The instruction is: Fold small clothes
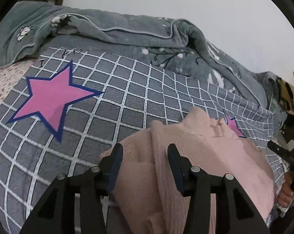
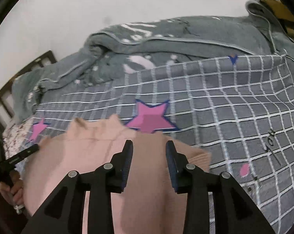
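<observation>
A pink ribbed sweater (image 1: 186, 156) lies spread on a bed covered by a grey sheet (image 1: 127, 89) with a white grid and pink stars — one large star (image 1: 51, 95) sits well to the left of the garment in the left wrist view. The left gripper (image 1: 145, 156) hangs over the sweater's near part, its two fingers spread apart with nothing pinched between them; knit fabric shows in the gap. The right gripper (image 2: 149, 152) is likewise spread over the garment, its jaws apart and holding nothing, with a folded edge of the sweater (image 2: 197, 156) just beyond its right finger. In the right wrist view, the other tool's black tip and the hand (image 2: 10, 191) that grips it show at the left edge, beside the sweater. A rumpled grey-green blanket (image 1: 127, 33) with white flower prints is heaped along the far side of the bed, against a pale wall (image 1: 166, 0) — a dark headboard (image 2: 20, 78) is visible at the left.
</observation>
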A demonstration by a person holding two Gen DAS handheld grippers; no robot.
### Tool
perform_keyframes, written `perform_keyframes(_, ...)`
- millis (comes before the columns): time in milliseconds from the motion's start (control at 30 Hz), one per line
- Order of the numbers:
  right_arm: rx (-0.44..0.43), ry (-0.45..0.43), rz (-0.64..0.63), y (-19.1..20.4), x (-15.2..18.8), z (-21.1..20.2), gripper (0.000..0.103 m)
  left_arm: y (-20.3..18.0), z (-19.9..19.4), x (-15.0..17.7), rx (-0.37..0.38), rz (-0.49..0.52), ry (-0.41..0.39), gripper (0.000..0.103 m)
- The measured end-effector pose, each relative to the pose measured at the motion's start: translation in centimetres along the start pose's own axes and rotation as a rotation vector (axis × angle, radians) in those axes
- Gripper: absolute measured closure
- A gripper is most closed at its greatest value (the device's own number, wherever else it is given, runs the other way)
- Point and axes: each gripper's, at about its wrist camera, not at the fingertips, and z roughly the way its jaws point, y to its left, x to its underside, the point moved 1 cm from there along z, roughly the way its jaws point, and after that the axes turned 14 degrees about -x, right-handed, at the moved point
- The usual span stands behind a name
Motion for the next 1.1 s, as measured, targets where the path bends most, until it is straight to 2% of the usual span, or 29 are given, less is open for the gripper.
perform_keyframes(133, -0.060, -0.010, -0.061, 3.2, 1.7, -0.4, 0.068, 0.5, -0.8, 0.6, -0.005, -0.014, 0.006, 0.057)
perform_keyframes(200, -0.091, 0.004, -0.075, 4.6, 2.9, 0.2, 0.068, 0.8, -1.1, 0.9, -0.014, -0.024, 0.009, 0.054)
perform_keyframes(267, -0.116, 0.042, -0.082, 6.2, 4.2, 1.2, 0.068, 1.0, -1.3, 1.1, -0.012, -0.033, 0.019, 0.046)
perform_keyframes(367, -0.151, 0.058, -0.118, 9.1, 6.2, 1.7, 0.068, 1.4, -1.9, 1.5, 0.017, -0.046, 0.031, 0.045)
perform_keyframes(433, -0.105, 0.065, -0.209, 11.5, 7.5, 2.0, 0.068, 1.7, -2.6, 2.0, 0.037, -0.056, 0.032, 0.042)
perform_keyframes(500, 0.037, 0.026, -0.327, 13.6, 8.8, 2.4, 0.068, 2.1, -3.2, 2.6, 0.055, -0.064, 0.037, 0.042)
perform_keyframes(533, 0.093, 0.005, -0.344, 14.1, 9.3, 2.8, 0.068, 2.2, -3.4, 2.9, 0.065, -0.066, 0.042, 0.042)
perform_keyframes(667, 0.113, -0.003, -0.276, 13.3, 8.8, 3.2, 0.068, 3.1, -3.8, 4.3, 0.135, -0.092, 0.082, 0.042)
perform_keyframes(833, 0.134, 0.009, -0.273, 13.2, 8.9, 3.4, 0.068, 2.7, -3.3, 5.8, 0.238, -0.114, 0.156, 0.041)
perform_keyframes(967, 0.159, -0.012, -0.289, 13.6, 9.8, 2.7, 0.068, 1.5, -2.9, 6.1, 0.270, -0.094, 0.173, 0.036)
perform_keyframes(1100, 0.182, -0.054, -0.316, 14.4, 11.7, 0.8, 0.068, 1.1, -2.3, 5.9, 0.277, -0.115, 0.181, 0.035)
